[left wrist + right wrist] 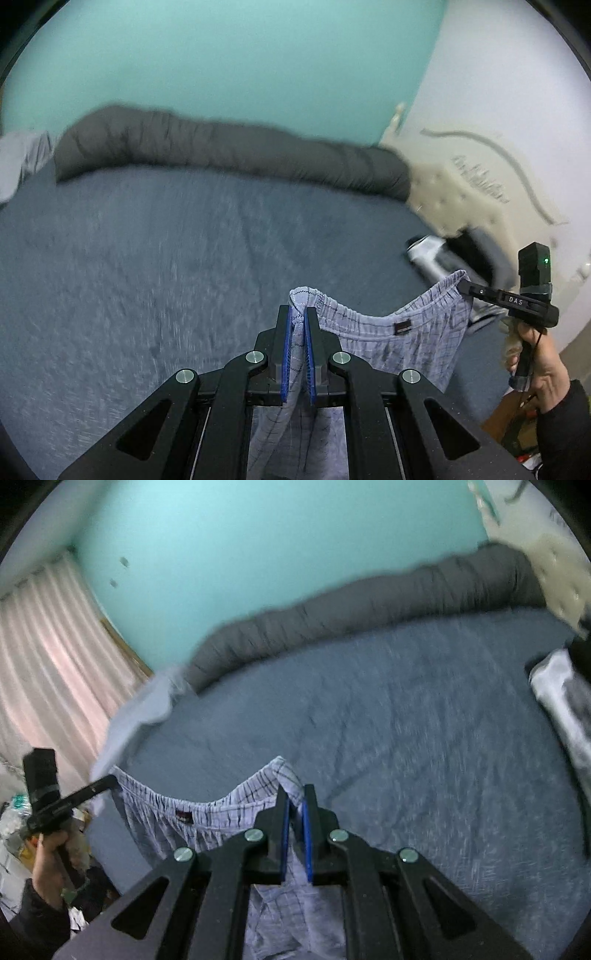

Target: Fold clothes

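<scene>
Light blue plaid shorts (373,325) with an elastic waistband hang in the air above the bed, stretched between both grippers. My left gripper (298,314) is shut on one end of the waistband. My right gripper (295,797) is shut on the other end of the shorts (207,812). The right gripper also shows in the left wrist view (466,286), the left one in the right wrist view (112,780). The rest of the shorts hangs down below the jaws, partly hidden.
A blue-grey bedsheet (184,258) covers the bed. A rolled dark grey duvet (229,147) lies along the teal wall. A pale garment (144,705) lies at the bed's left corner. A black-and-white item (561,701) lies at the right by a beige headboard (454,195).
</scene>
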